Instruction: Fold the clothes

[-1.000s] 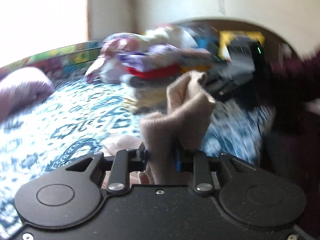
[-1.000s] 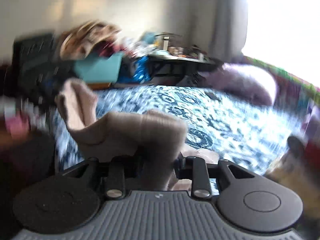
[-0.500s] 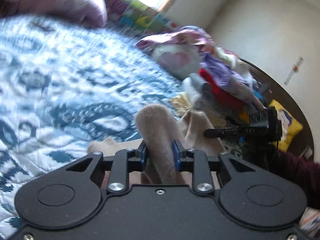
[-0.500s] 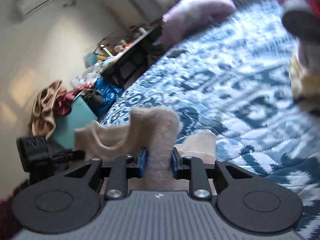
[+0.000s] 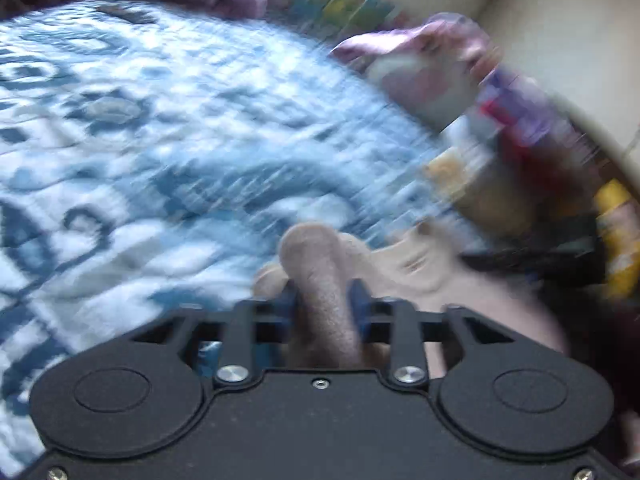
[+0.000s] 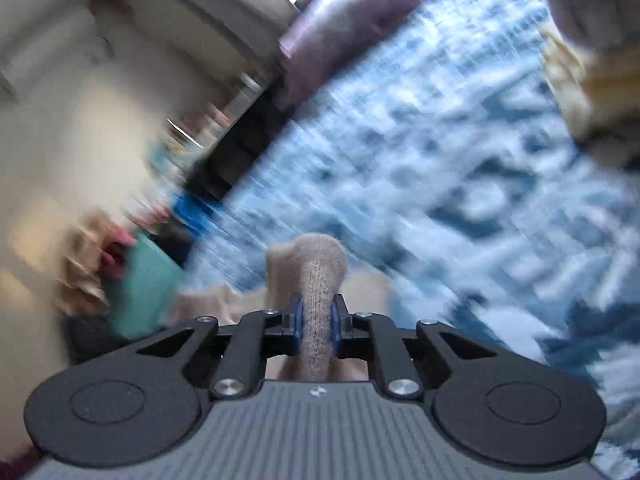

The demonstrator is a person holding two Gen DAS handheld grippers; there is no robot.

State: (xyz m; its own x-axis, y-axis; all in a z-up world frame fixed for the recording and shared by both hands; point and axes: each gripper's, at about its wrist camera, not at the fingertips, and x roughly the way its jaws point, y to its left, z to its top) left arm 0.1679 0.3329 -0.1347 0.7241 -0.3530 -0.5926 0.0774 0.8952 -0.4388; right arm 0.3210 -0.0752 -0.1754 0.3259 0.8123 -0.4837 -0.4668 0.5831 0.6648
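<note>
A beige knit garment (image 5: 320, 276) is pinched between the blue pads of my left gripper (image 5: 324, 304); its fold bulges up above the jaws and more cloth trails to the right. My right gripper (image 6: 316, 320) is shut on another part of the same beige garment (image 6: 318, 280), which stands up between its pads. Both grippers hold the cloth just above the blue and white patterned bedspread (image 5: 160, 140), which also shows in the right wrist view (image 6: 460, 160). Both views are blurred by motion.
A pile of folded clothes (image 5: 500, 128) lies at the right of the left wrist view and shows at the upper right in the right wrist view (image 6: 580, 72). A purple pillow (image 6: 340, 32) lies at the bed's far end. Cluttered furniture stands beside the bed (image 6: 160, 240).
Both grippers have tipped down and moved low over the bedspread with the beige garment still held. The raised cloth between them has dropped and now lies lower.
</note>
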